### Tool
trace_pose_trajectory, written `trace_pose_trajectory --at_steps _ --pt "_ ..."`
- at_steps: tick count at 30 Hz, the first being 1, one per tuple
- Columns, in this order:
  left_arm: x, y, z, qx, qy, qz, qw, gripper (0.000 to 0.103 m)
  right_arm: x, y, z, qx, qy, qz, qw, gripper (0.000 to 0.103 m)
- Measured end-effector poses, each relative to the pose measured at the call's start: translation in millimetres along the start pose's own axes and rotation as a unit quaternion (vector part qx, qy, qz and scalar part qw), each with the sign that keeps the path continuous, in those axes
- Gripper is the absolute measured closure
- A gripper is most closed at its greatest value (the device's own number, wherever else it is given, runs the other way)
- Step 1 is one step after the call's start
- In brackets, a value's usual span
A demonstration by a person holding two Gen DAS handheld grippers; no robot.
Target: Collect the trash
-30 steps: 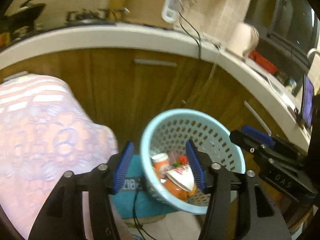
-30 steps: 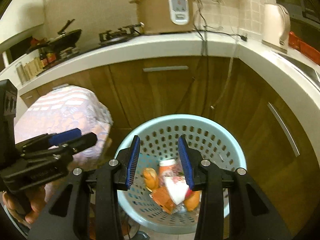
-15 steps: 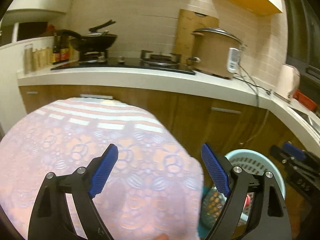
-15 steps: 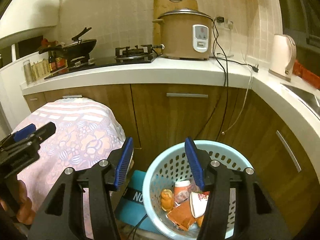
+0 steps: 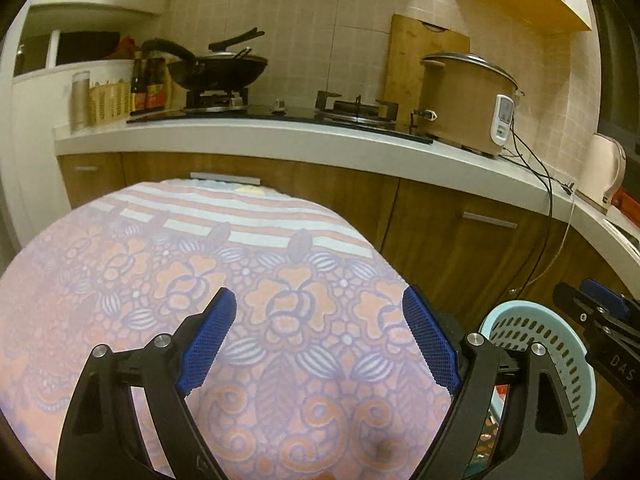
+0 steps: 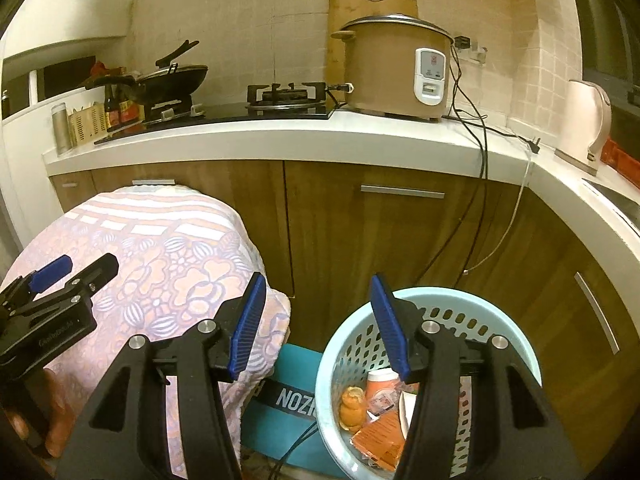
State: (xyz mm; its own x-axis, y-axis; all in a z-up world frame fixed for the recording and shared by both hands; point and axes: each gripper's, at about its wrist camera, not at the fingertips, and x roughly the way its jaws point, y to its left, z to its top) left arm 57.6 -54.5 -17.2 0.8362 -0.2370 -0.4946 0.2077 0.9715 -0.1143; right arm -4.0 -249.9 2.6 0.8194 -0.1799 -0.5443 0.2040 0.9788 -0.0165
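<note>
A light blue perforated basket [image 6: 472, 300] stands on the floor by the wooden cabinets; it also shows in the left wrist view [image 5: 560, 340]. It holds trash: an orange bottle [image 6: 383, 385], orange peel [image 6: 352, 408] and orange wrappers [image 6: 380, 440]. My right gripper [image 6: 318, 328] is open and empty, above the basket's left rim. My left gripper [image 5: 318, 342] is open and empty over a table with a pink flowered cloth [image 5: 180, 280]. No trash shows on the cloth.
A white counter [image 6: 280, 136] carries a rice cooker [image 6: 396, 68], a gas hob with a wok [image 6: 172, 76], bottles and a kettle [image 6: 586, 120]. Cords hang down the cabinet fronts [image 6: 484, 168]. A teal box [image 6: 288, 396] lies between table and basket.
Both grippers rose and tilted up from the basket. The left one swung left from over the basket to over the cloth-covered table. The right one drew back, and its jaws opened wider.
</note>
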Motion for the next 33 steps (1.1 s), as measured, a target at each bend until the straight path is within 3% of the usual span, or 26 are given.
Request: trace_pose_trajectory --at_steps 33 --pt "2.2 -1.8 -4.5 0.000 0.006 0.002 1.0000 0.020 5.9 0.7 -2.0 0.004 0.001 0.005 1.000 0.052"
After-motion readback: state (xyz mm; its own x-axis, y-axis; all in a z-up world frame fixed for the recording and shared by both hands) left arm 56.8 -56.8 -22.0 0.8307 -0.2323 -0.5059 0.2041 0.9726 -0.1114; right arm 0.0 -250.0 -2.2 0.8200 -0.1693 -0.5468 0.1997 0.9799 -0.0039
